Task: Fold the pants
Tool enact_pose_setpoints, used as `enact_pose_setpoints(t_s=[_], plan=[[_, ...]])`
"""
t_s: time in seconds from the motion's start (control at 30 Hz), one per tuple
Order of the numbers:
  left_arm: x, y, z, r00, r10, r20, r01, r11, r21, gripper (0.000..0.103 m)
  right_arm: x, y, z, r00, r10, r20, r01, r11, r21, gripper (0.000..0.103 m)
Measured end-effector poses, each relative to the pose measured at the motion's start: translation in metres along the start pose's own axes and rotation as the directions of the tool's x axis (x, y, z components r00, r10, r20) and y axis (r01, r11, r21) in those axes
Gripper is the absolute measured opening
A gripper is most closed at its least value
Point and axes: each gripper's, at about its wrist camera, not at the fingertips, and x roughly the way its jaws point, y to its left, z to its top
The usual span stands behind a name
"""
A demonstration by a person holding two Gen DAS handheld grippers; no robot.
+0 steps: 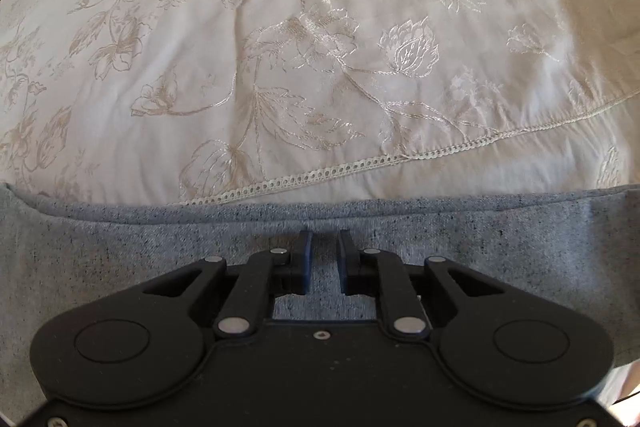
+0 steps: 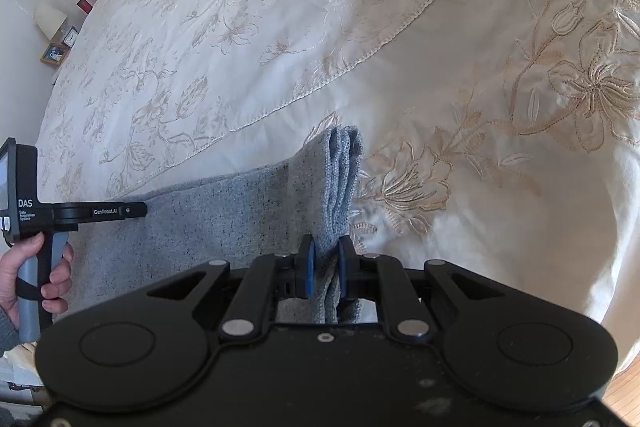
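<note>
The pants (image 2: pixel 224 223) lie on the bed (image 2: pixel 280 39), across the lower left of the right wrist view. The left claw (image 2: pixel 146 209) reaches over them from the left edge. A lamp (image 2: pixel 49 19) stands upper left, beside the bed.

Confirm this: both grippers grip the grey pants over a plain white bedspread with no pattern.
Wrong in one respect. The bedspread is not plain: it carries embroidered flowers, as both wrist views show. The left gripper and right gripper do grip the grey pants.
</note>
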Motion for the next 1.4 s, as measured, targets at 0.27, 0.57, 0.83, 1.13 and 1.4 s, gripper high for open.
enact_pose_setpoints(t_s=[0.27, 0.57, 0.83, 1.13, 1.4], plan=[[-0.038, 0.002, -0.067, 0.996, -0.078, -0.031, 0.078, 0.997, 0.019, 0.022, -0.011, 0.004, -0.003, 1.000, 0.004, 0.018, -0.004, 1.000, 0.008, 0.013], [-0.006, -0.017, -0.089, 0.987, -0.089, -0.131, 0.101, 0.991, 0.083, 0.022, -0.021, 0.019, -0.006, 0.999, -0.014, 0.036, 0.014, 1.000, 0.012, 0.013], [-0.049, 0.052, -0.069, 0.987, -0.160, -0.023, 0.160, 0.987, -0.033, 0.023, -0.042, 0.078, -0.009, 0.995, -0.047, 0.085, 0.051, 0.998, -0.043, 0.013], [-0.068, 0.164, -0.079, 0.987, -0.163, -0.008, 0.162, 0.982, -0.095, 0.022, -0.040, 0.223, -0.036, 0.995, 0.040, 0.093, -0.029, 0.993, -0.113, 0.011], [-0.064, 0.232, -0.093, 0.989, -0.147, -0.033, 0.144, 0.986, -0.087, 0.022, 0.039, 0.360, -0.070, 0.988, 0.150, -0.020, -0.152, 0.977, -0.149, 0.002]])
